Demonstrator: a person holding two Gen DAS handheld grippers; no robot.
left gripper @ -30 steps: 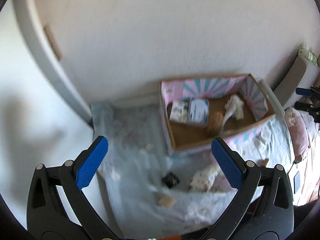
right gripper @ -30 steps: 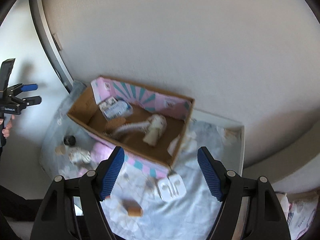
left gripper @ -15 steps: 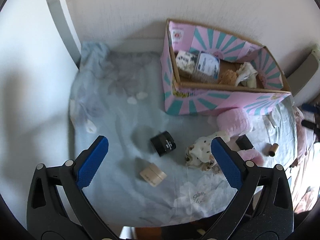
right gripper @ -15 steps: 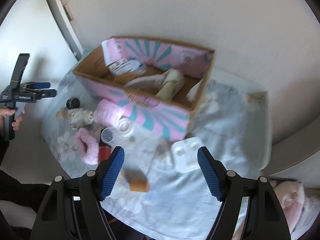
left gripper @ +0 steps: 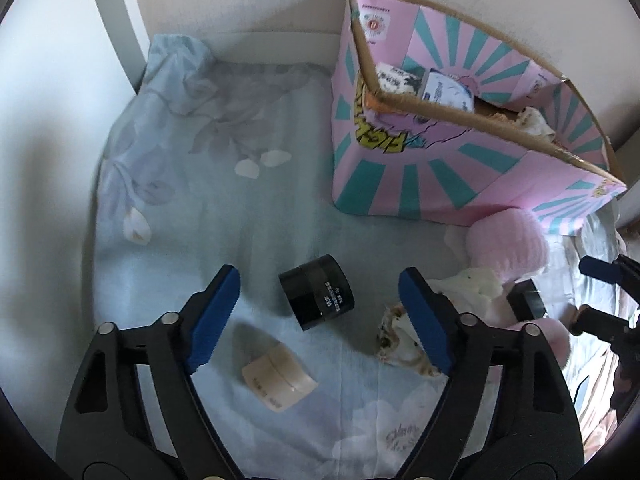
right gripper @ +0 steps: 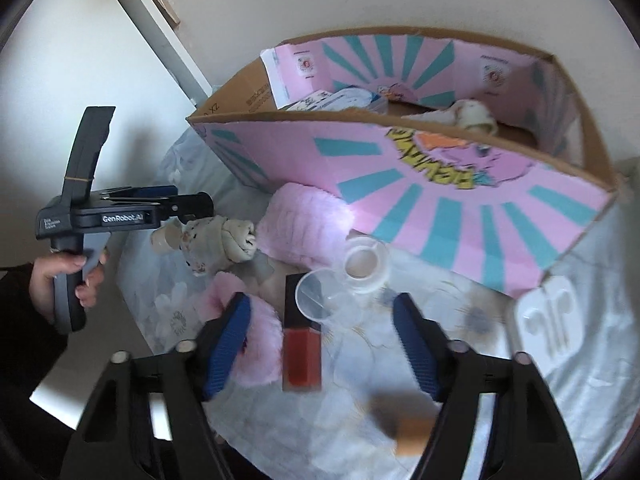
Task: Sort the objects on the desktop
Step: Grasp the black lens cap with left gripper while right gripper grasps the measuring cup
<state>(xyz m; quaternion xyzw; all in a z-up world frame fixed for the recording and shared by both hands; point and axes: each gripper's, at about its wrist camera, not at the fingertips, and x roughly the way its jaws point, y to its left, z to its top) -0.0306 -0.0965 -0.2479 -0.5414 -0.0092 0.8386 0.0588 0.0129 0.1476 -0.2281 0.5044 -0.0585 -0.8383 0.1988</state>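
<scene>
My left gripper [left gripper: 320,312] is open and empty, low over a black jar [left gripper: 317,297] lying on its side between its fingers. A beige jar [left gripper: 278,376] lies just nearer. A small plush toy [left gripper: 404,340] lies by the right finger. My right gripper [right gripper: 322,344] is open and empty above a red lip-gloss tube [right gripper: 302,340] and a clear plastic cup [right gripper: 324,300]. A pink and teal cardboard box [right gripper: 440,196], also in the left wrist view [left gripper: 440,176], holds packets and a cloth toy.
A pale blue floral cloth [left gripper: 180,200] covers the table. A white earphone case [right gripper: 550,320], a white-lidded jar [right gripper: 364,264], a brown cylinder [right gripper: 408,424] and pink fluffy items [right gripper: 304,220] lie near the box. Wall behind, table edge at left.
Both grippers have dropped down toward the table and tilted forward. The objects on the cloth now sit between the fingers. Both stay open.
</scene>
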